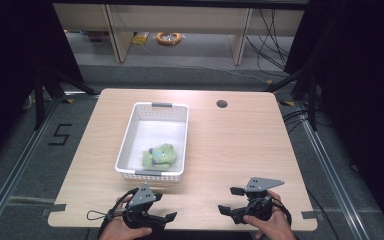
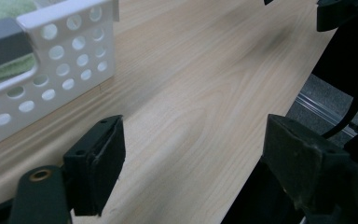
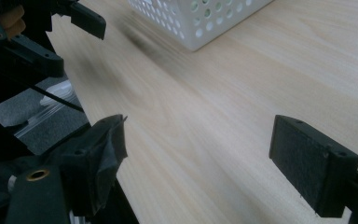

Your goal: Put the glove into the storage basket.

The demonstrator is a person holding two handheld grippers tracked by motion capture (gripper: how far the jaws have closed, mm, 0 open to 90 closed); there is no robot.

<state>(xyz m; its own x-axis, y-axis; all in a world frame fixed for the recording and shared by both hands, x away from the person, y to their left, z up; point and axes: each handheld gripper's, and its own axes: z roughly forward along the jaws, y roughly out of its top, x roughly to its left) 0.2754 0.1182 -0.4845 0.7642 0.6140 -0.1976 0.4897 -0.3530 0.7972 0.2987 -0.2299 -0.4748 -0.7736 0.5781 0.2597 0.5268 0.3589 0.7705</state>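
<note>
Both grippers, left [image 1: 156,215] and right [image 1: 233,201], rest at the bench's [image 1: 230,150] near edge, jaws spread and empty (a sound ready stance before reaching toward the white basket [image 1: 125,145]).

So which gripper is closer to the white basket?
The left gripper. It sits just below the white basket at the table's near edge, jaws open. The right gripper is off to the basket's right, farther away, also open.

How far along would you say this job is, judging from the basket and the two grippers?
Done, apparently: a green cloth already lies inside the white basket. In hand: nothing; the left gripper and right gripper both rest open near the table's front edge. Left: I see nothing else on the table to pack, so this may be finished.
</note>
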